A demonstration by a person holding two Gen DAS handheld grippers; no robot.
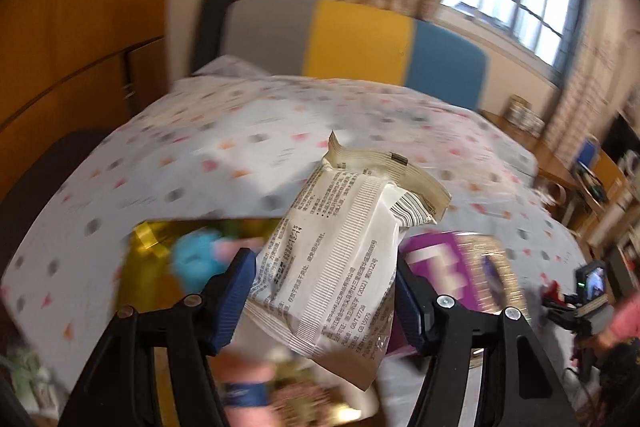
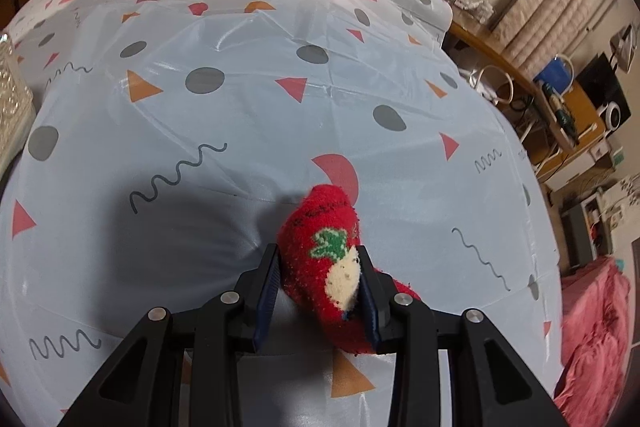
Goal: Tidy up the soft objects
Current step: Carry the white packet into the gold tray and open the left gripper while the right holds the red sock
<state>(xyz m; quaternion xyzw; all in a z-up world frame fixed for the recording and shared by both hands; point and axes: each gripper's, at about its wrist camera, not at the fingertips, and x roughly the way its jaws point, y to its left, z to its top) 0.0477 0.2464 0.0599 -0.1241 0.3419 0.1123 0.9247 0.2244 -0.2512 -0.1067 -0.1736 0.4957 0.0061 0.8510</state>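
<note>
Seen from the left wrist, the left gripper (image 1: 325, 283) is clamped on a white crinkled plastic snack packet with printed text and a barcode (image 1: 344, 243), its blue ribbed pads (image 1: 236, 291) pressing the packet's sides and its torn top standing above the bed with the pale sheet of dots, triangles and squiggles (image 1: 224, 155). Left of the packet lies a shiny gold tray or box (image 1: 148, 267), badly smeared by motion, holding a turquoise-and-pink fuzzy thing (image 1: 200, 259) too blurred to identify. Right of the packet a purple carton (image 1: 448, 267) shows, partly hidden behind the gripper finger and equally smeared. Beneath the packet the lower edge of the view is a blur of pinkish and brownish shapes that cannot be made out. Behind the bed stands a headboard in grey, yellow and blue panels (image 1: 360, 39). In the right wrist view, the right gripper (image 2: 320, 291) is closed on a red fuzzy sock with a green and cream motif (image 2: 332, 251); the sock's toe reaches forward over the bed sheet (image 2: 240, 107), while its other end is cut off behind the gripper's right finger.
</note>
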